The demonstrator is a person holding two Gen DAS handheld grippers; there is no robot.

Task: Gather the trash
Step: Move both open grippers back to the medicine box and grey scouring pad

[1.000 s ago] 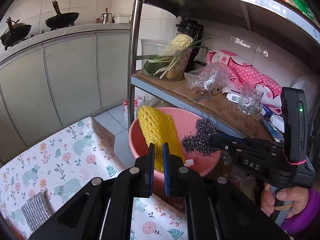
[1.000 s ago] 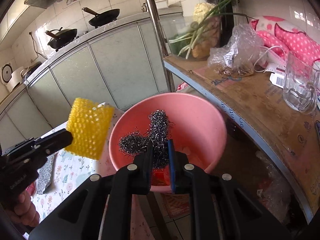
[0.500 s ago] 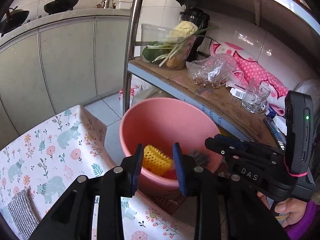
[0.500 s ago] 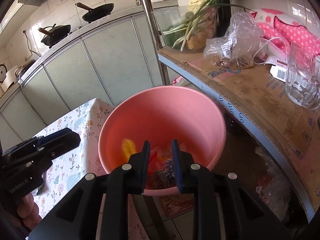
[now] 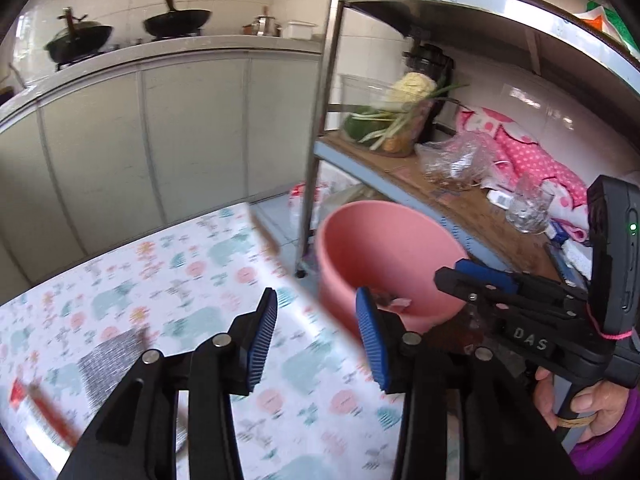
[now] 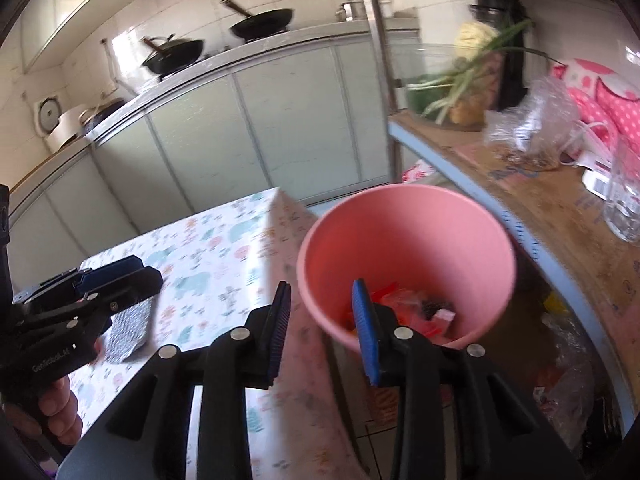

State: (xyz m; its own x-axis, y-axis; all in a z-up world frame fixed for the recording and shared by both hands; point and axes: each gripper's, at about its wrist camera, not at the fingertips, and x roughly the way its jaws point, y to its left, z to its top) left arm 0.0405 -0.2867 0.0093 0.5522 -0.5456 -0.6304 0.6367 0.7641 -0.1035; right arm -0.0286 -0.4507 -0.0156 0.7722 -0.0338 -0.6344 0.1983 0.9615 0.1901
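Where it stands beside the table (image 6: 208,248), the pink bin (image 6: 404,216) holds mixed trash (image 6: 416,308).

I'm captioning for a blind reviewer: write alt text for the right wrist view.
The right gripper, open and empty, points at a pink bucket holding red wrappers and dark trash. The left gripper reaches over a floral tablecloth beside it.

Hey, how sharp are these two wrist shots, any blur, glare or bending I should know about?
Left wrist view: the floral tablecloth is smeared by motion blur, while the left tool stays crisp; the metal shelf post bows from fisheye distortion. Right wrist view: the round pink plastic bin and the clear plastic bag look soft, and daylight glares off the tiled wall.
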